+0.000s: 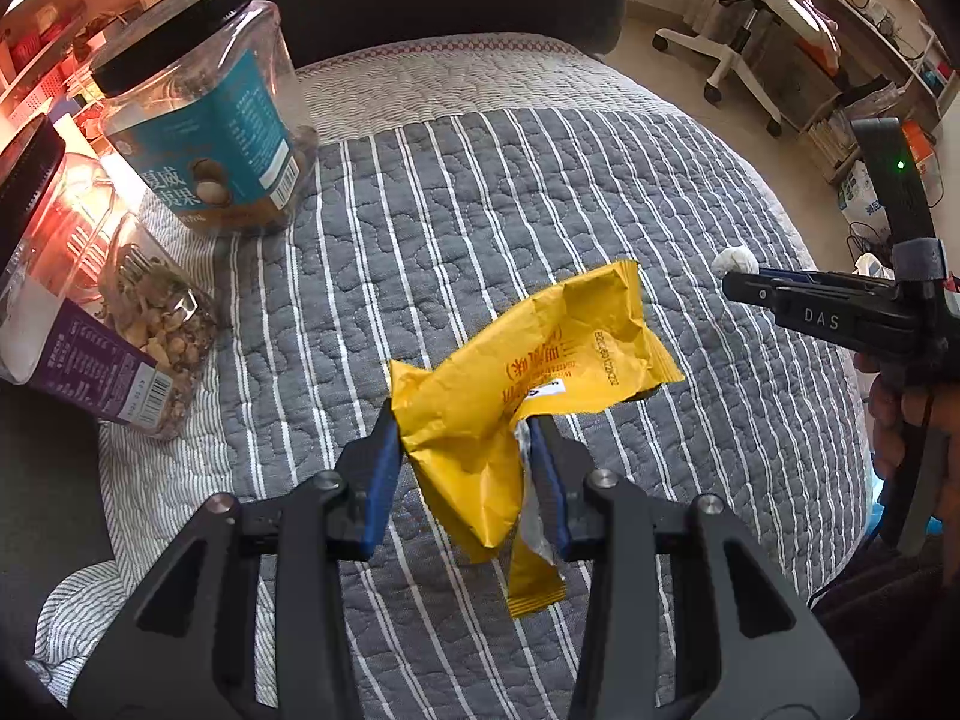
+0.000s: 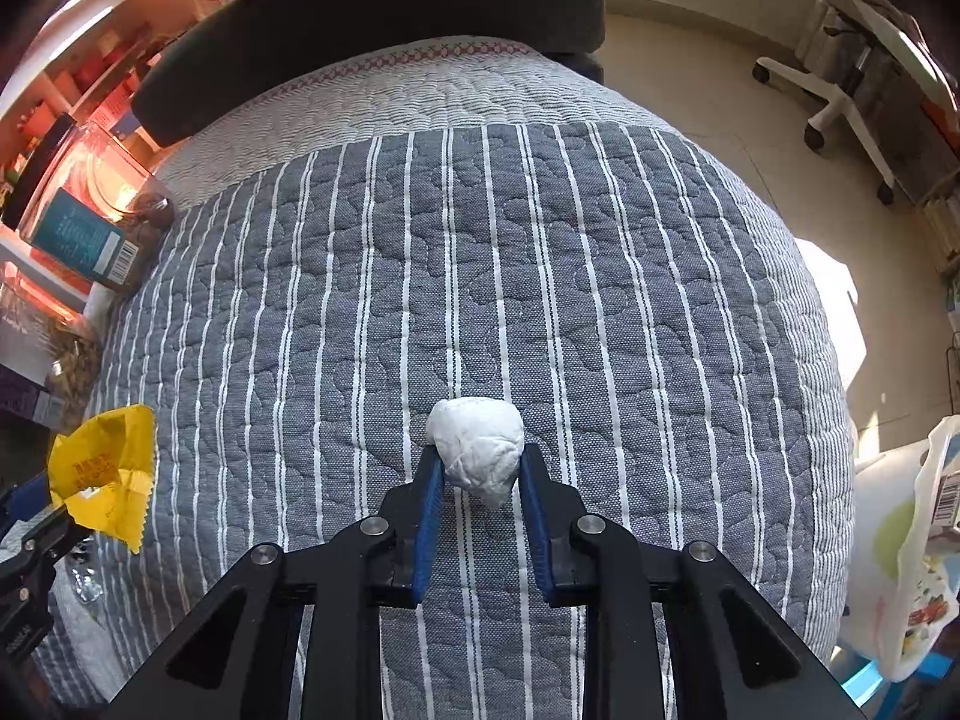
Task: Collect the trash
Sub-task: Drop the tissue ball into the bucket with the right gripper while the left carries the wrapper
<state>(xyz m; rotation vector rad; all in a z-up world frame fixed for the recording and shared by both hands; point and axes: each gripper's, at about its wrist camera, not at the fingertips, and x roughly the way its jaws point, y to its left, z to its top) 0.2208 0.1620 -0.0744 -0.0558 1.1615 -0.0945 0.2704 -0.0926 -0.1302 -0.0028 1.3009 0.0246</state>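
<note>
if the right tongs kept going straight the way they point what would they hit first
Probably the striped quilt: the right tongs, shut on a white paper wad, point along bare fabric toward the dark cushion behind. Height above the quilt is unclear.

- Right tool [image 1: 735, 283], side of body: "DAS", white letters.
- Teal-label nut jar [image 1: 204, 120]: white Chinese chars "夏威夷果", partly cut off; barcode at label edge, digits illegible.
- Yellow wrapper [image 1: 528, 372]: orange Chinese print and a code string, seen reversed, unreadable.
- Purple-label jar [image 1: 120, 360]: barcode, small print illegible.
</note>
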